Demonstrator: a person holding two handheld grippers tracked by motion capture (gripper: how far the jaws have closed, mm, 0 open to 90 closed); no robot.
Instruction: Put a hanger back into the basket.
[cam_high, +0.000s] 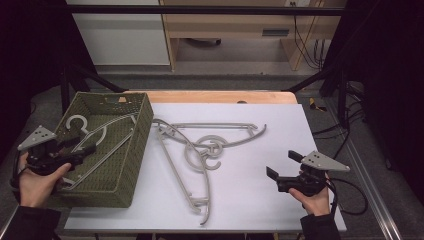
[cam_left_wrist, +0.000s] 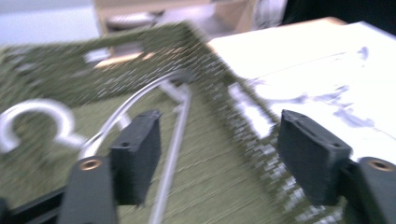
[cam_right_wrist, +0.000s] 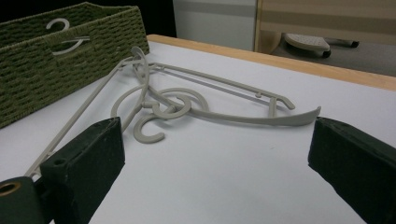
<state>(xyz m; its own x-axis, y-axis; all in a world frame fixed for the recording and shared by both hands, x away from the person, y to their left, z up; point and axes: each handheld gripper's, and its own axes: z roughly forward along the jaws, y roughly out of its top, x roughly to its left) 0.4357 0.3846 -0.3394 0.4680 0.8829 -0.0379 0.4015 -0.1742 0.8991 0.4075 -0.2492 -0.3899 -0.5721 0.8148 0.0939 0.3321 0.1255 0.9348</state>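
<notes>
A green woven basket (cam_high: 142, 131) stands on the left of the white table (cam_high: 260, 190). A grey plastic hanger (cam_high: 95, 135) lies inside it. My left gripper (cam_high: 82, 145) hovers over the basket's near left part, jaws open and empty. In the left gripper view the gripper (cam_left_wrist: 219, 121) looks over the hanger's hook (cam_left_wrist: 42, 116) and bar, with the basket wall (cam_left_wrist: 233, 140) between the jaws. Two more grey hangers (cam_high: 220, 131) (cam_high: 177, 165) lie crossed at mid-table. My right gripper (cam_high: 283, 164) rests low at the front right, open, facing those hangers (cam_right_wrist: 224, 114).
A wooden table edge (cam_high: 215, 96) runs along the back. Black frame posts (cam_high: 320, 75) flank the table. A cable (cam_high: 350, 195) trails from the right gripper off the right side. White table surface lies between the right gripper and the hangers.
</notes>
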